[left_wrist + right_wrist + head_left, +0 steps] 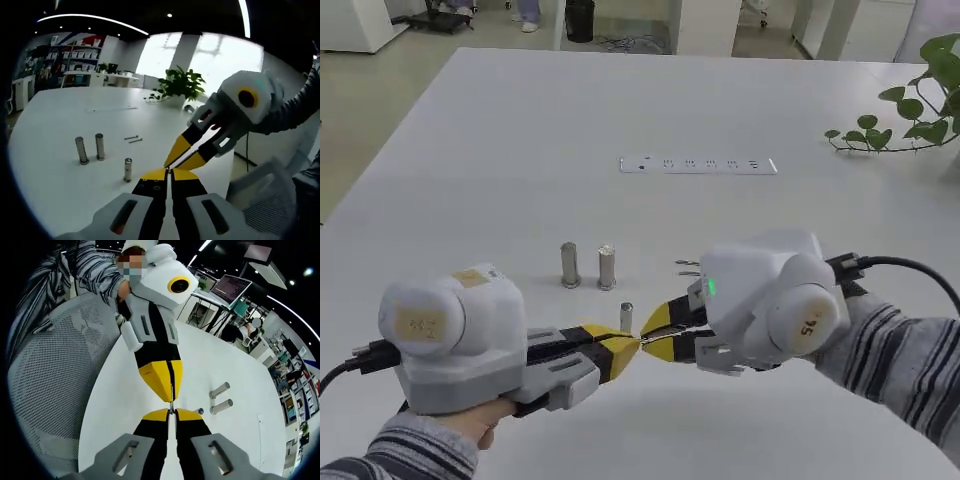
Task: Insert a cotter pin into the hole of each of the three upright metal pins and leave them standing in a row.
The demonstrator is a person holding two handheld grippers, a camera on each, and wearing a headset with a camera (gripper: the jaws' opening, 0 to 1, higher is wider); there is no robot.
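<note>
White worktop (620, 110) is carrying three upright silver metal pins (607, 267), none seemingly fitted yet. Near them, left gripper (625, 347) and right gripper (656, 336) are both pinching one thin wire cotter pin (172, 401); two spare cotter pins (687, 266) are lying farther right.

You've three metal pins (570, 265) (607, 267) (626, 317). Two loose cotter pins (686, 262) (688, 271), maybe a third pinched between your two grippers (632, 347) (646, 338); too thin to tell. One power strip (698, 165), one plant (910, 105).
</note>
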